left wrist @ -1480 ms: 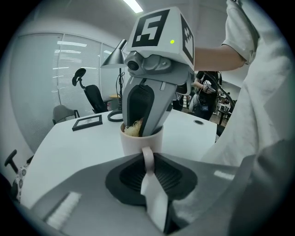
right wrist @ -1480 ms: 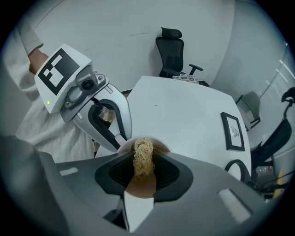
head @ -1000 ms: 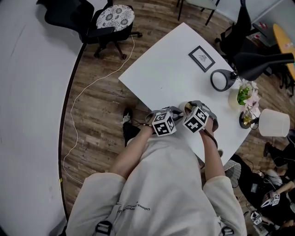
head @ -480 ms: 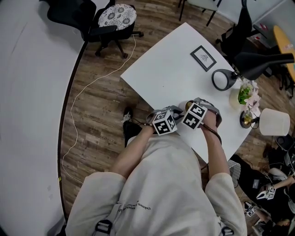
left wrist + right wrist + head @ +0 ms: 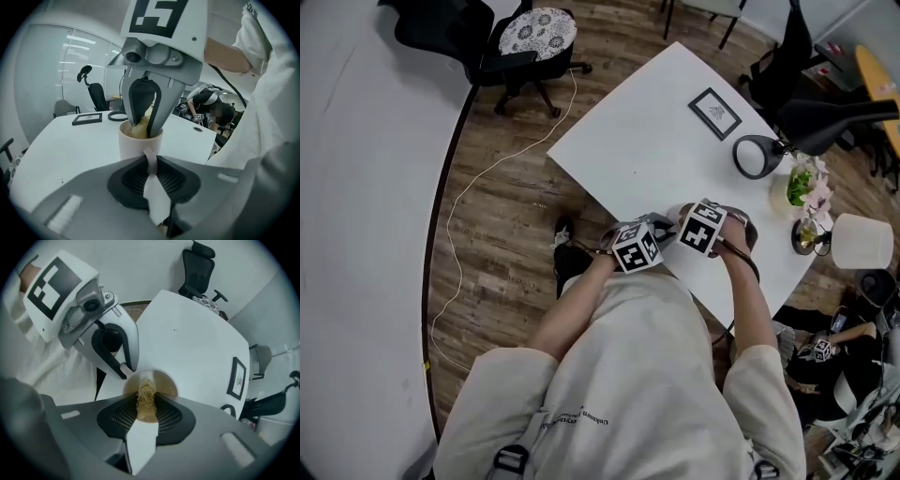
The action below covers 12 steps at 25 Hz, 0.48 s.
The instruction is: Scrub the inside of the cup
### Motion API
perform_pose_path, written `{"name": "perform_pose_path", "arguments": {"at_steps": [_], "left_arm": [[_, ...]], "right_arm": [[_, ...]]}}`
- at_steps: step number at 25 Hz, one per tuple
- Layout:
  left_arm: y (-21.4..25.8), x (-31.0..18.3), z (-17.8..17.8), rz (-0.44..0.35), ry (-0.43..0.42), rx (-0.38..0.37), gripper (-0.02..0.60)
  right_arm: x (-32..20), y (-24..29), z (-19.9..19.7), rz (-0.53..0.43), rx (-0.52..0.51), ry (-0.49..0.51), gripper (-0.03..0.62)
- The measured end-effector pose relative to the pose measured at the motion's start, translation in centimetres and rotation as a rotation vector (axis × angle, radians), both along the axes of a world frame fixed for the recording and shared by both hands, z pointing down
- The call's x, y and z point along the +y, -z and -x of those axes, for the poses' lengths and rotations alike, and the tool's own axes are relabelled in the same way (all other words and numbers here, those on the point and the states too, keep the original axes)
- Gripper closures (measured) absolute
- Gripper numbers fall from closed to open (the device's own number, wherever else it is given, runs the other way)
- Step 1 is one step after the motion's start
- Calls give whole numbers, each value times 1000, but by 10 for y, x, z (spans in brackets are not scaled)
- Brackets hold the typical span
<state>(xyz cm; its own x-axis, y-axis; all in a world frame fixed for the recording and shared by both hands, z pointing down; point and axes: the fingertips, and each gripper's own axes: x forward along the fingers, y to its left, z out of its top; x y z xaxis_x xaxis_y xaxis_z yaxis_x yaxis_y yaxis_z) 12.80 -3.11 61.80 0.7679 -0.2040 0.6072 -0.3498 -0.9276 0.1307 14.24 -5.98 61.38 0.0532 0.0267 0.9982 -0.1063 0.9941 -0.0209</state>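
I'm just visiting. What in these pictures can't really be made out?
- Head view: the cup is almost wholly hidden under the left gripper and right gripper.
- Right gripper view: the cup's inner bottom is hidden by the scrubber and the jaws.
- Head view: the drawing in the picture frame is too small to read.
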Motion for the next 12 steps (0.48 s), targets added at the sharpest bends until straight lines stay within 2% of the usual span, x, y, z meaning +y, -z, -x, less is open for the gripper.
{"name": "perform_pose_path", "arguments": {"at_steps": [4,12], "left_arm": [[2,2,2,-1,-8,-3,531],[7,5,2,-3,-31,-7,531]], "right_arm": [[6,11,13,80,-140,-99,471],[-2,30,15,90,-353,-273,471]]}}
